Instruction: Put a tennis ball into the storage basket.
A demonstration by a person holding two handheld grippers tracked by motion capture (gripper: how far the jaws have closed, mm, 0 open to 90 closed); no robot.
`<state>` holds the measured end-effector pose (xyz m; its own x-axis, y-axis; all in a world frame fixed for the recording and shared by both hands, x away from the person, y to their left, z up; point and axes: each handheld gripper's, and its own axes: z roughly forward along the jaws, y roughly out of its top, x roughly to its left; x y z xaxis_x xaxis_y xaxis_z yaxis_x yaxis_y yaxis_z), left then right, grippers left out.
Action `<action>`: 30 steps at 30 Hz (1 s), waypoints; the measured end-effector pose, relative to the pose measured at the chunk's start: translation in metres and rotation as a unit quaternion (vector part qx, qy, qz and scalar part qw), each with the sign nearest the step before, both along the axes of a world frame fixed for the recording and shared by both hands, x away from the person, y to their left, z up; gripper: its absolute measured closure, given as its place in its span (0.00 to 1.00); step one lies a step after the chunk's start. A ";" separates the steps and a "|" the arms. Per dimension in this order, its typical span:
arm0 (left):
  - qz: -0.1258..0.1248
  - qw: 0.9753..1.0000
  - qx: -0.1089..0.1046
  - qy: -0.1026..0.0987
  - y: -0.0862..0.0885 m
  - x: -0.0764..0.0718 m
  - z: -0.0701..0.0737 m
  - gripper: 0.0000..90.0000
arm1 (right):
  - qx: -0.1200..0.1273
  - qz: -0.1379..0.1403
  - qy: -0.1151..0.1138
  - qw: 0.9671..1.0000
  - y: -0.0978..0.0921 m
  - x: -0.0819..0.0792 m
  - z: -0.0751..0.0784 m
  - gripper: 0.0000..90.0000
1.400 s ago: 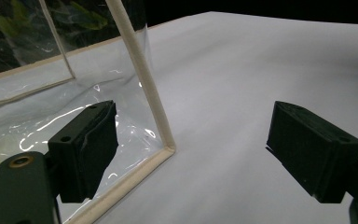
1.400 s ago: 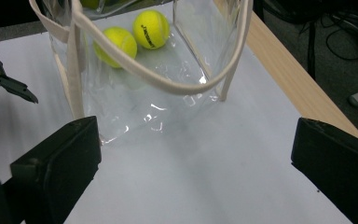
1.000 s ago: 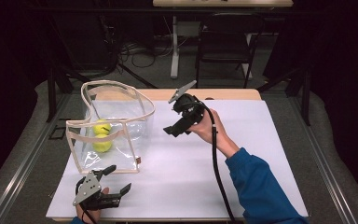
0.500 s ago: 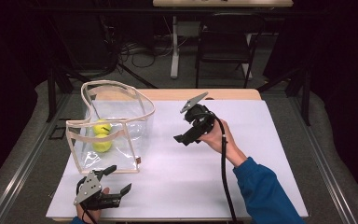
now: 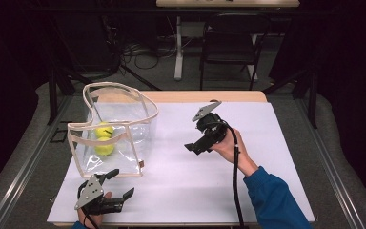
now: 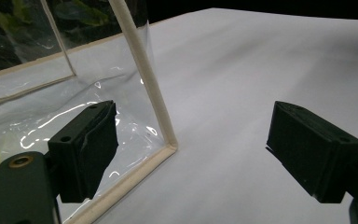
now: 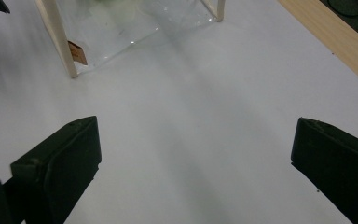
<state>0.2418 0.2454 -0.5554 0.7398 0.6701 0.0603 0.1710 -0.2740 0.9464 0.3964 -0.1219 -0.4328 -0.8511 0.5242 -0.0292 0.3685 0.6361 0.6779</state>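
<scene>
Empty and with fingers apart, the right gripper (image 5: 196,147) has drawn back from the clear bag (image 5: 116,131) holding two tennis balls (image 5: 104,139), suggesting the drop is done, while the left gripper (image 5: 119,183), fingers also apart, waits at the bag's near corner

No text, label, brand, number or sign can be read anywhere. The clear bag (image 5: 116,138) has a small brown tab (image 7: 77,52) on its side seam, just above the white surface (image 5: 219,181); in the right gripper view the tab looks blank, and in the high view it is too small to tell. The two yellow-green tennis balls (image 5: 104,138) inside the bag show no legible printing. The black pads of the left claw (image 6: 191,154) and of the right claw (image 7: 196,172) carry no markings that can be made out.
</scene>
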 end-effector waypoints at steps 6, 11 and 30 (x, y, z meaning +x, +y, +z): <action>0.000 1.000 0.000 -0.001 0.000 0.000 0.000 0.18 | 0.001 -0.006 0.001 1.000 -0.010 -0.006 -0.006 0.01; 0.000 1.000 0.000 -0.001 0.000 0.000 0.000 0.18 | 0.002 -0.012 0.002 1.000 -0.020 -0.011 -0.011 0.01; 0.001 1.000 0.000 -0.001 0.000 0.000 0.000 0.18 | -0.001 -0.033 0.006 0.999 -0.051 -0.036 -0.032 0.01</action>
<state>0.2416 0.2452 -0.5553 0.7382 0.6718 0.0616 0.1695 -0.2731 0.9470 0.3607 -0.1734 -0.4652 -0.8148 0.5794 -0.0203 0.4182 0.6116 0.6716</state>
